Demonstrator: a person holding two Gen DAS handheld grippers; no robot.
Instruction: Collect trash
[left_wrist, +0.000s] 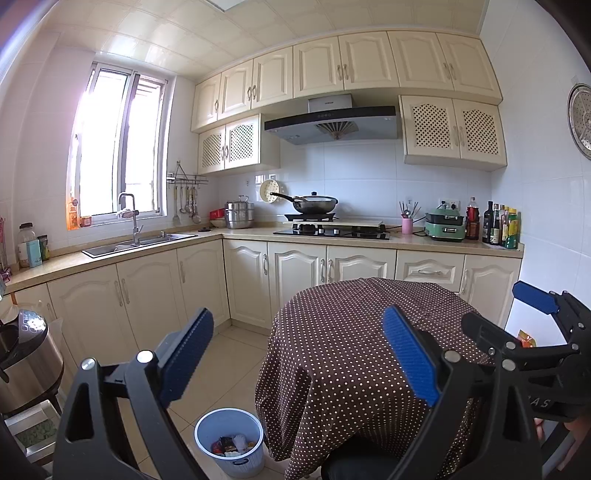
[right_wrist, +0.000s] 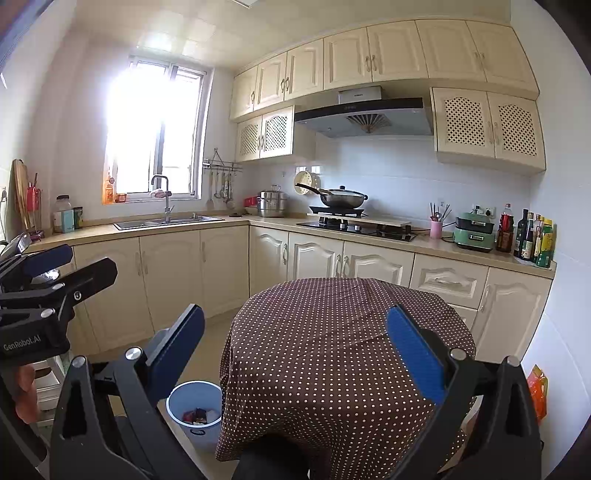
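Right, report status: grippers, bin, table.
Left gripper open, empty. Right gripper open, empty. Bin on floor left of table, trash inside. No trash seen on the tablecloth.

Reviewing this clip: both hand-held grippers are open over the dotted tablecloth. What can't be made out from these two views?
- Near edge of the table: in both views the open left hand-held gripper and right hand-held gripper block it, so leftover trash there is unknowable.
- Blue bin contents: wrappers too small to identify; in the right wrist view the tablecloth cuts off part of the bin.
- Orange packet by the wall: partly hidden behind the right hand-held gripper; label unreadable.
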